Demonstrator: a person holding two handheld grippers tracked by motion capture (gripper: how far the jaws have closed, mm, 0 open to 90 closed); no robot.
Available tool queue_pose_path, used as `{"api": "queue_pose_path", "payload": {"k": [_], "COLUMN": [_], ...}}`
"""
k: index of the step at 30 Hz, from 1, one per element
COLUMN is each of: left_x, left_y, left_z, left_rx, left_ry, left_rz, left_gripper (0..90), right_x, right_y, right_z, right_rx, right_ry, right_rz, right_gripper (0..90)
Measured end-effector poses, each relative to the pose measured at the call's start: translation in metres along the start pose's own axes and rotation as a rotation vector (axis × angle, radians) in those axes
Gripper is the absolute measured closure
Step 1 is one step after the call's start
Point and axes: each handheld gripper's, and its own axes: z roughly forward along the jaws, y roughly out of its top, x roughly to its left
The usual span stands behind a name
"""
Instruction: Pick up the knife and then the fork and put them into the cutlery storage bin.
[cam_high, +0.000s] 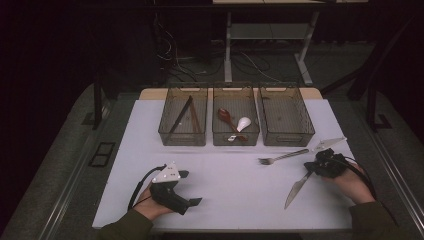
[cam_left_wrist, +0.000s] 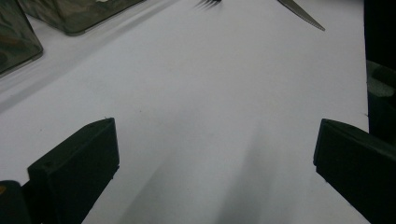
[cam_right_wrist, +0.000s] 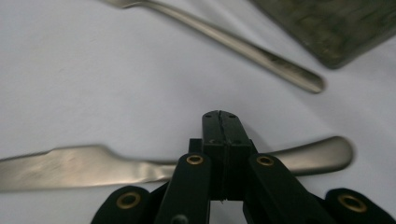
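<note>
Currently right gripper (cam_right_wrist: 220, 122) clamped shut on knife (cam_right_wrist: 70, 165) handle; lift level, blade clear of fork (cam_right_wrist: 243, 44). Left gripper (cam_left_wrist: 215, 154) wide open, empty, over desk (cam_left_wrist: 196, 93).

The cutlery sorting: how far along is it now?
Looks done: chopsticks lie in the left bin, spoons in the middle bin. In hand: the right claw is shut on the knife. Left: the fork lies on the table, and the right bin looks empty. The left claw is open.

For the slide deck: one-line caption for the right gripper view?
Right claw shut above the handle of a table knife lying on the white table, fork beyond.
</note>
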Motion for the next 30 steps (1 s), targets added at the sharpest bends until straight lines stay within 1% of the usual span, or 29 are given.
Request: {"api": "queue_pose_path", "payload": {"k": [3,5,9,10,12,17,20,25,30], "left_x": [-0.001,0.0,0.0,0.0,0.0,0.0,0.0,0.0,0.0], "left_y": [0.0,0.0,0.0,0.0,0.0,0.0,0.0,0.0,0.0], "left_z": [0.001,0.001,0.001,0.001,0.001,0.001,0.0,0.0,0.0], "left_rx": [0.002,0.004,0.0,0.0,-0.001,0.0,0.0,-0.001,0.0], "left_ry": [-0.001,-0.002,-0.002,-0.002,-0.002,-0.001,0.0,-0.001,-0.001], "left_rz": [0.0,-0.001,-0.004,-0.004,-0.002,-0.002,-0.001,-0.001,0.001], "left_gripper": [0.0,0.0,0.0,0.0,0.0,0.0,0.0,0.0,0.0], "right_x": [-0.013,-0.021,-0.032,-0.034,-0.036,-0.036,-0.034,-0.027,-0.017], "right_y": [0.005,0.008,0.009,0.008,0.006,0.0,-0.006,-0.015,-0.022], "right_z": [0.002,0.006,0.011,0.011,0.01,0.005,0.0,-0.008,-0.019], "right_rx": [-0.016,-0.015,0.007,0.013,0.008,0.027,0.035,0.061,0.067], "right_ry": [-0.029,-0.041,-0.08,-0.085,-0.079,-0.083,-0.074,-0.06,-0.031], "right_rz": [0.029,0.043,0.073,0.081,0.093,0.097,0.097,0.081,0.056], "right_gripper": [89.6,89.6,89.6,89.6,89.6,89.6,89.6,89.6,89.6]}}
